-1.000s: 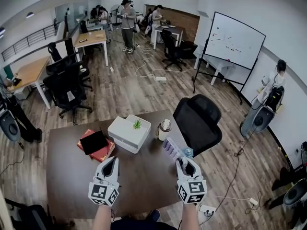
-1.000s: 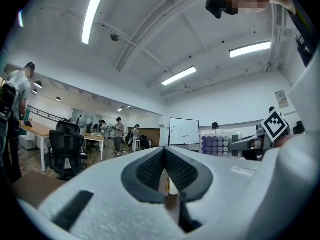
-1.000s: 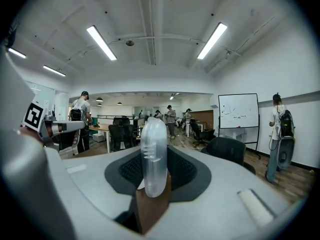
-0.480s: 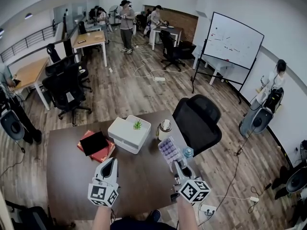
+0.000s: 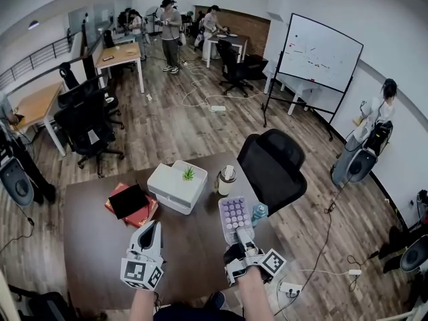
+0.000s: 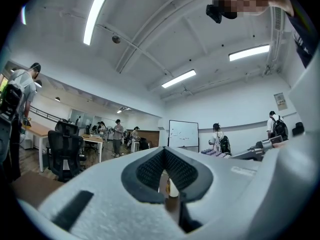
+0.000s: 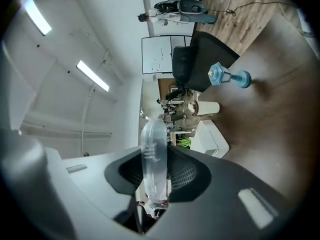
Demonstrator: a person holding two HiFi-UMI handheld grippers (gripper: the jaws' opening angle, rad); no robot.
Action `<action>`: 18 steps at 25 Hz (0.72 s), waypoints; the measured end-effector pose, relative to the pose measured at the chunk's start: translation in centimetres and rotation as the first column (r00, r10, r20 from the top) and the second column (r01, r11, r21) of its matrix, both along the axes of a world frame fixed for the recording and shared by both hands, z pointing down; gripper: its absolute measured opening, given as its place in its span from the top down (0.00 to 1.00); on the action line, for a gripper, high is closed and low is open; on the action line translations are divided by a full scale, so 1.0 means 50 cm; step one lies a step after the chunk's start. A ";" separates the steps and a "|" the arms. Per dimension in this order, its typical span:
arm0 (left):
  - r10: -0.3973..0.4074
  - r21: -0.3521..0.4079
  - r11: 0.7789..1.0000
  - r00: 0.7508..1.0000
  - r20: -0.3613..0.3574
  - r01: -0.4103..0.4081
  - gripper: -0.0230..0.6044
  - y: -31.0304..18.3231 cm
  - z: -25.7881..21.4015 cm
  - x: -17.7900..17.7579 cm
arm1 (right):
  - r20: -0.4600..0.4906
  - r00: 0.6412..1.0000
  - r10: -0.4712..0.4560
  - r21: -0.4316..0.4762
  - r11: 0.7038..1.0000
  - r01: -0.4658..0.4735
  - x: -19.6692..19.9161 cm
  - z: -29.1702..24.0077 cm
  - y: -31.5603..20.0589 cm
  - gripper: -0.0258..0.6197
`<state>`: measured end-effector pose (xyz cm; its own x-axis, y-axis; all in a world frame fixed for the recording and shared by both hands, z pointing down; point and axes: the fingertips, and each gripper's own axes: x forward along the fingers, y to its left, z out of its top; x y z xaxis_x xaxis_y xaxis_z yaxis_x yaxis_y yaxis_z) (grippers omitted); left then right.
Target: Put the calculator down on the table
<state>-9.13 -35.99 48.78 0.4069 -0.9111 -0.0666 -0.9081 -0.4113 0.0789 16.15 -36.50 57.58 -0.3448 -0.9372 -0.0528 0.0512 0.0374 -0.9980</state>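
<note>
Head view: the right gripper (image 5: 242,241), rolled onto its side, holds the near end of the calculator (image 5: 235,215). The calculator's purple keys face up over the right part of the brown table (image 5: 87,246), just beside a blue bottle (image 5: 259,212). Whether its far end touches the tabletop is hard to tell. The left gripper (image 5: 152,227) hovers over bare table, with a white box (image 5: 175,187) and a cup (image 5: 226,180) beyond it.

Left gripper view: the left gripper (image 6: 164,172) tilts upward toward the ceiling lights. Its jaws are almost together with nothing between them. Only a sliver of the calculator (image 6: 215,153) shows past the gripper body.

Right gripper view: the right gripper (image 7: 155,173) is clamped on the calculator (image 7: 152,149), seen edge-on as a pale strip with its keys hidden. The blue bottle (image 7: 227,77) and the cup (image 7: 205,107) appear sideways.
</note>
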 end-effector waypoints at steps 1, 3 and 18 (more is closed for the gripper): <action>0.000 -0.005 1.000 1.000 0.004 0.000 0.97 0.000 0.001 -0.001 | -0.008 1.000 0.001 -0.003 1.000 -0.001 -0.001 0.002 0.000 0.78; 0.000 -0.013 1.000 1.000 0.005 0.000 0.97 -0.001 0.005 -0.005 | -0.029 1.000 0.005 0.000 1.000 -0.005 -0.003 0.004 -0.002 0.78; -0.017 -0.009 1.000 1.000 -0.001 0.017 0.97 -0.017 0.010 -0.021 | -0.002 0.999 0.037 -0.192 0.981 -0.037 -0.017 0.281 -0.025 0.78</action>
<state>-10.18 -36.83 49.31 0.3912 -0.9184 -0.0588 -0.9148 -0.3950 0.0839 15.28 -37.75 71.64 -0.3098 -0.9420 0.1290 0.0555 -0.1533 -0.9866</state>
